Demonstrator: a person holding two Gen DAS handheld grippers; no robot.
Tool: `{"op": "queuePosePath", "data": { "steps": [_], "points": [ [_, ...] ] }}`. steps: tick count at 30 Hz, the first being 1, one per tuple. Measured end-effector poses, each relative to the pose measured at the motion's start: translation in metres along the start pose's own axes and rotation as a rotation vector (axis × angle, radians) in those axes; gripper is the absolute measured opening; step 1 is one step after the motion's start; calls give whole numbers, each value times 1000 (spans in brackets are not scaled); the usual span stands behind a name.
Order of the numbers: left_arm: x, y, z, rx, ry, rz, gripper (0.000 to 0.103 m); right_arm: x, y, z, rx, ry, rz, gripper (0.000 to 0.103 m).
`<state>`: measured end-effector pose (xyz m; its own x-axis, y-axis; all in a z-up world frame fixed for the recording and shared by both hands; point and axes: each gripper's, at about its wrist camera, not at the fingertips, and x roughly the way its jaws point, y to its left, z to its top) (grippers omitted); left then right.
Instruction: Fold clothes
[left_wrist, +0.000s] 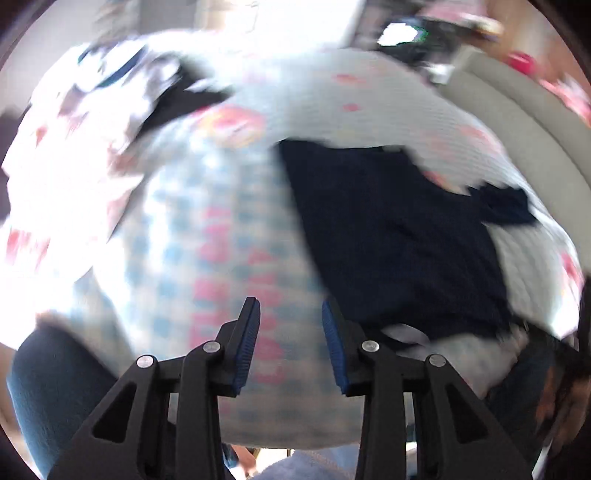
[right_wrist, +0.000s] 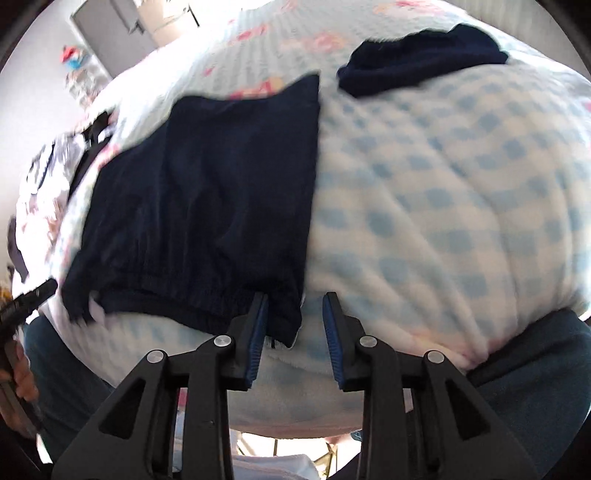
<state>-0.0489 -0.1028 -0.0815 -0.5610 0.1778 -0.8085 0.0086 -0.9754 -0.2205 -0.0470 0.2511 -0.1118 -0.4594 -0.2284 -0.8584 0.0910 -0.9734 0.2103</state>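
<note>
A dark navy garment (right_wrist: 207, 192) with an elastic waistband lies flat on a blue-and-white checked blanket (right_wrist: 461, 206). My right gripper (right_wrist: 294, 325) is open just above its near right corner, with nothing between the fingers. A second navy piece (right_wrist: 421, 59) lies bunched farther back. In the left wrist view the same navy garment (left_wrist: 395, 236) lies to the right of my left gripper (left_wrist: 291, 325), which is open over the checked blanket (left_wrist: 221, 236) and holds nothing. This view is blurred.
A pile of white and patterned clothes (left_wrist: 74, 140) sits at the far left on the bed. A grey sofa edge (left_wrist: 517, 122) curves at the right. A person's legs in dark trousers (right_wrist: 535, 376) are close below. A hand (right_wrist: 18, 373) holds the other gripper at the left.
</note>
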Motion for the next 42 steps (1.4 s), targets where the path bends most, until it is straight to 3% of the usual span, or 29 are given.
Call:
{"op": "queuePosePath", "data": {
  "steps": [4, 5, 8, 11, 16, 18, 19, 20, 22, 28, 31, 35, 37, 42],
  "points": [
    [8, -28, -4, 122, 29, -243, 38, -11, 8, 2, -30, -39, 3, 33],
    [16, -30, -3, 121, 43, -249, 38, -12, 19, 1, -79, -45, 28, 33],
    [44, -46, -4, 161, 115, -150, 38, -1, 40, -6, -185, -23, 41, 31],
    [54, -58, -8, 223, 146, -75, 38, 9, 48, -8, -191, 20, 36, 31],
    [69, -62, -7, 279, 185, -39, 44, 37, 49, -10, -209, 70, 4, 36],
    [67, -67, -5, 291, 165, -30, 37, 50, 46, -10, -207, 84, -4, 34],
    [66, -70, -4, 297, 155, -25, 20, 50, 47, -9, -203, 76, -8, 30],
    [64, -73, -3, 303, 146, -20, 16, 47, 48, -8, -201, 62, -16, 19],
    [53, -70, 3, 275, 105, -37, 15, 42, 48, -6, -196, 34, -22, 9],
    [13, -60, -4, 285, 28, -85, 15, 12, 49, -2, -171, -44, 29, 5],
    [13, -60, -11, 303, 53, -103, 16, 1, 48, -5, -157, -55, 44, 5],
    [32, -37, -23, 238, 154, -126, 17, 18, 33, -20, -110, 33, 9, 5],
    [32, -27, -25, 199, 187, -146, 17, 33, 23, -27, -47, 96, 32, 5],
    [-5, -4, -18, 93, 104, -291, 33, 14, 17, -30, -13, 47, 58, 5]
  ]
}}
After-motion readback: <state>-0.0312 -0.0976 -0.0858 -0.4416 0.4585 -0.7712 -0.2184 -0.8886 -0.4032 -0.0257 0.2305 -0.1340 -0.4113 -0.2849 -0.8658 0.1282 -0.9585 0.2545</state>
